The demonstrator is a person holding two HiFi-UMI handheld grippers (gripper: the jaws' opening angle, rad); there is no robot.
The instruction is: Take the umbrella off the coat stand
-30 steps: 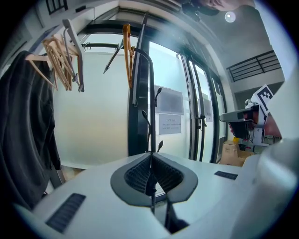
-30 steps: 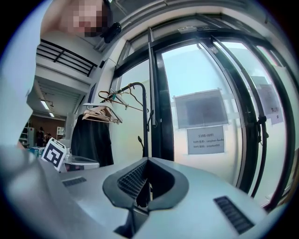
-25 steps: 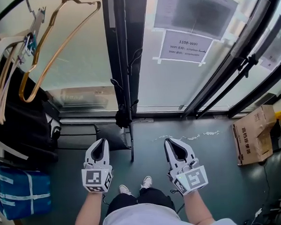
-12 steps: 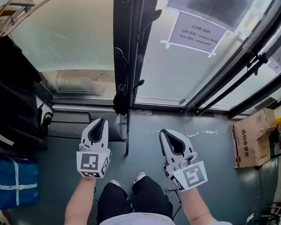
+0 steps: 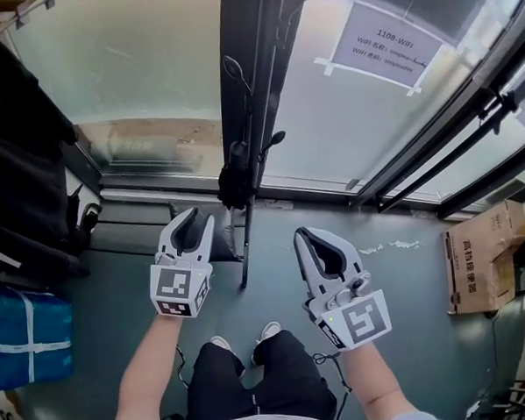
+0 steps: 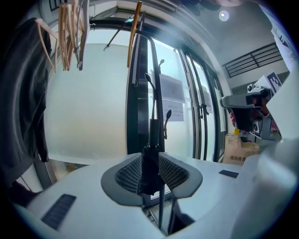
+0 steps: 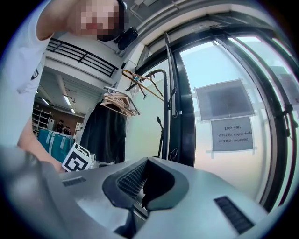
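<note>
Step in hand: reaching in for a first hold; nothing has been gripped yet.
Left tool (image 5: 195, 219): jaws slightly apart and just been opening. The umbrella (image 5: 235, 182) shows through the gap, but the head view puts it ahead at 1 o'clock, clear of the pads.
Right tool (image 5: 303, 238): tips together and empty, at 4 o'clock from the umbrella.
Where the umbrella is: hanging close against the coat stand (image 6: 154, 100), in front of the glass.
How it looks: black and furled slim, a bunched dark mass with a thin rod running down towards the floor.
Doing it well: probably open wider, centre the bunched part between the pads, and close there rather than on the thin rod. Then lift before drawing back.
Unclear: which hook carries it.
</note>
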